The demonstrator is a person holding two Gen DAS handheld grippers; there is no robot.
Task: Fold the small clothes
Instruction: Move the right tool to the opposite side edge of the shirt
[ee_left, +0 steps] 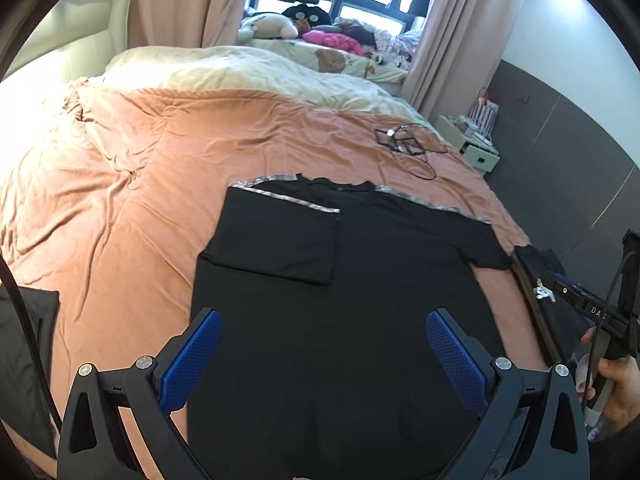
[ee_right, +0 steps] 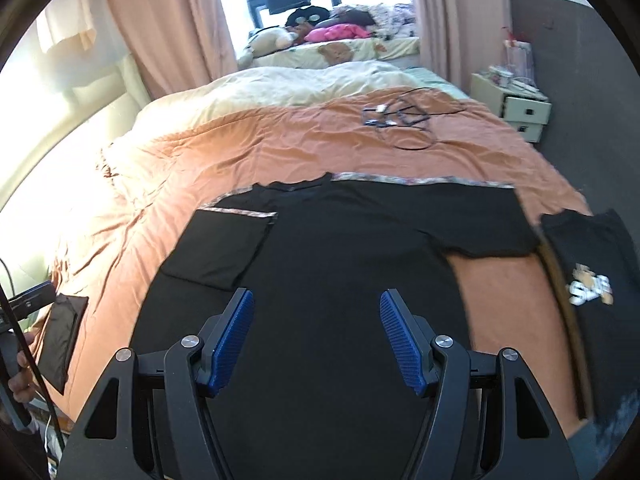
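A black T-shirt point(ee_left: 360, 300) lies flat on the orange blanket point(ee_left: 140, 184) of the bed, collar toward the far side and hem toward the cameras. Its left sleeve point(ee_left: 276, 236) is folded inward over the chest, with the patterned grey trim along its upper edge showing; its right sleeve point(ee_right: 484, 220) lies spread out to the side, flat on the blanket.

The left gripper point(ee_left: 324, 356) hangs above the lower part of the shirt with its blue-padded fingers point(ee_left: 192, 360) spread wide apart and nothing between them. The right gripper point(ee_right: 316, 340) is likewise over the lower middle of the shirt, its fingers point(ee_right: 234, 344) apart and empty. Whether either gripper touches the cloth cannot be told.

To the right of the shirt, just beside the spread sleeve, lies a folded black garment point(ee_right: 592, 280) with a white and tan print. At the left edge of the bed lies another dark folded piece point(ee_right: 64, 340). Farther up the blanket, well apart from the shirt, sits a tangle of black cables point(ee_right: 400, 120). A cream duvet point(ee_right: 280, 84) covers the far part of the bed, and beyond it are stuffed toys point(ee_left: 272, 26) below a window with pink curtains point(ee_right: 168, 20). A small white drawer unit point(ee_right: 516, 104) stands by the grey wall on the right
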